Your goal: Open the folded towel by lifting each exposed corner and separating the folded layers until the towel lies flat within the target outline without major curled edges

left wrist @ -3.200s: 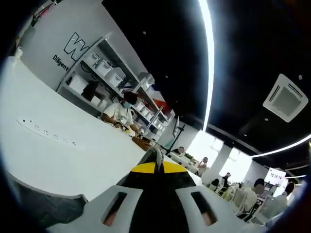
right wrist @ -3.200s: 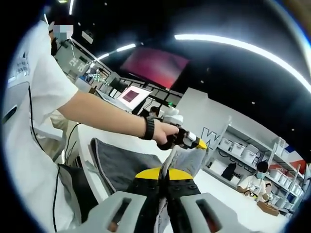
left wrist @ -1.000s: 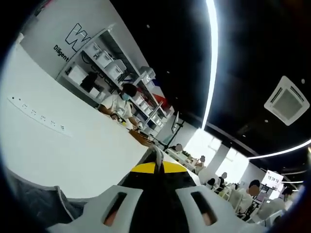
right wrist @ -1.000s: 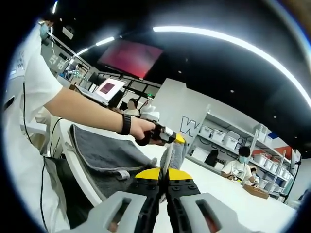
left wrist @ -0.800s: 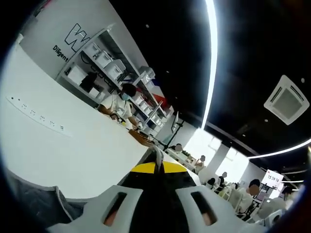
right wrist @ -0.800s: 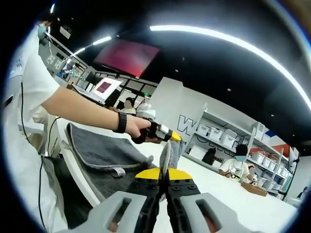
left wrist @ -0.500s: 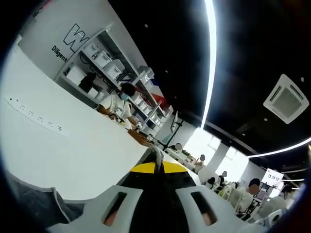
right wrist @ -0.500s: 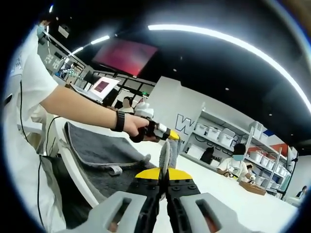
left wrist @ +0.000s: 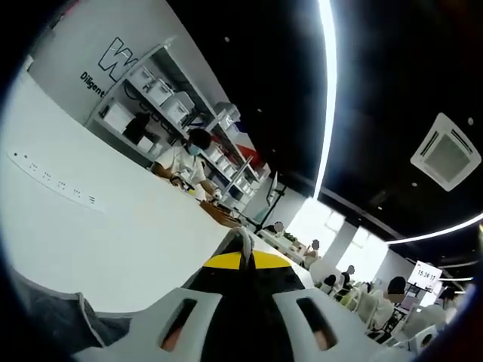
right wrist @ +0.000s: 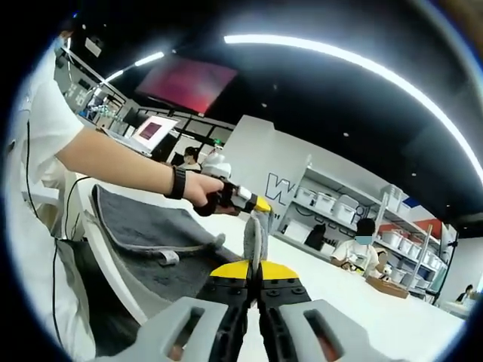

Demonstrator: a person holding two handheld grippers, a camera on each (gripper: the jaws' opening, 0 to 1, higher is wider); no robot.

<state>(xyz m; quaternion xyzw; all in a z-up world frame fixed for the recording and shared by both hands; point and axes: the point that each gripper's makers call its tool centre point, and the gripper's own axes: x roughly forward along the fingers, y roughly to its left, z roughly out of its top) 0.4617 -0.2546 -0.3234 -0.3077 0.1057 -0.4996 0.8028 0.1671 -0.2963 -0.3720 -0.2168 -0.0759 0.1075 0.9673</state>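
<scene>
Table (right wrist: pixel 355 290), white, spans the right gripper view and carries on as the broad white surface in the left gripper view. Shelving with bins and a seated person (right wrist: pixel 361 251) stand behind it.

Towel (right wrist: pixel 139 222), dark grey, is next in size: its bulk lies draped over the near table edge at left in the right gripper view, with a white label loop on its hem. One edge rises off the table to both grippers, so it is partly lifted, not flat. No target outline can be made out. A grey fold also shows at lower left in the left gripper view.

Right gripper (right wrist: pixel 252 273): jaws pressed together with a thin strip of towel edge standing up between them. Left gripper (right wrist: pixel 261 207), held in the person's hand (right wrist: pixel 202 191), has its yellow tip at a raised corner of the cloth; in its own view the jaws are closed with only a sliver of fabric at the tip, so it appears to be pinching that corner.

Handling, as judgement: soft, limp, light terry cloth; it sags between holds and should not slip easily. Best held at hemmed corners, one layer only.
</scene>
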